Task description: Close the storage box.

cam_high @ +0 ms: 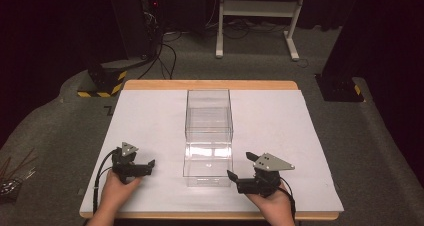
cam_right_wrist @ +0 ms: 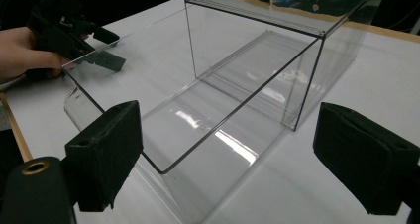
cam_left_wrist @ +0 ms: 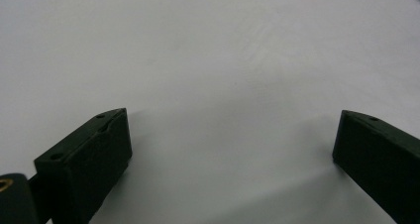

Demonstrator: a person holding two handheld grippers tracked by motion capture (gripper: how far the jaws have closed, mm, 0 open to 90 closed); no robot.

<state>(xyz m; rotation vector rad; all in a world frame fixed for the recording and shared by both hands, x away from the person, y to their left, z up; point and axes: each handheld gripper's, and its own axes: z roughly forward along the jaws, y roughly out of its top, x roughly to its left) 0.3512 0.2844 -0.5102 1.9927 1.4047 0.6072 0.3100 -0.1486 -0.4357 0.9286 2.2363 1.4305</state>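
A: Your right tool (cam_high: 239, 166) sits nearest, jaws wide and holding nothing, just beside the near right corner of the clear box (cam_high: 208, 136). What do I grip first?

B: From the right tool's camera you look at the low open tray end of the clear box (cam_right_wrist: 218, 110). I'd take that thin near wall squarely between the pads (clear plastic is slippery, I'd judge). Your left tool (cam_high: 145, 167) is also wide and empty, resting on the white desk (cam_high: 150, 116) left of the box.

A: And farther back?

B: The taller hooded half stands toward the desk's far edge, mid-desk. Steady it with the left.
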